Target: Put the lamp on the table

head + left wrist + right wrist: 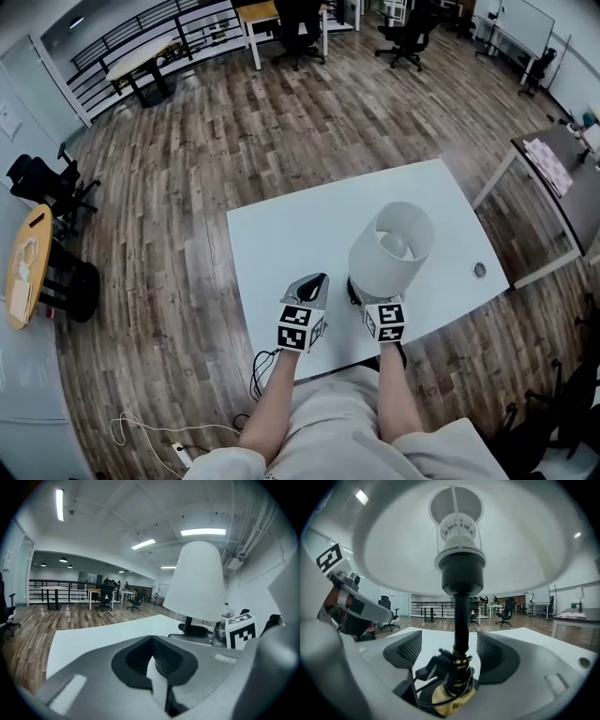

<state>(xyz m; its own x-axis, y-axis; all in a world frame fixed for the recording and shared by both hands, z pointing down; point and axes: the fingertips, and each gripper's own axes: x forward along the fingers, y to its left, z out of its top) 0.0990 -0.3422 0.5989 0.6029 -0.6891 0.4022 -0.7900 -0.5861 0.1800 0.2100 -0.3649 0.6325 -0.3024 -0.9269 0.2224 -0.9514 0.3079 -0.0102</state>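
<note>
The lamp (392, 247), with a white shade and a black stem, stands upright on the white table (281, 239) close to its near edge. My right gripper (375, 306) is at the lamp's base, under the shade. In the right gripper view this gripper (450, 647) is open, with the black stem (461, 616) and its cord fitting standing between the spread pads (410, 649), apart from both. My left gripper (313, 283) rests just left of the lamp, shut and holding nothing (154, 656). The left gripper view shows the lamp (197, 583) to the right, its base (194, 630) on the table.
A cable grommet (479, 270) sits in the table's right corner. A white cable (155, 433) lies on the wooden floor at the front left. A second table (566, 180) stands to the right, and a round wooden table (26, 262) with black chairs to the left.
</note>
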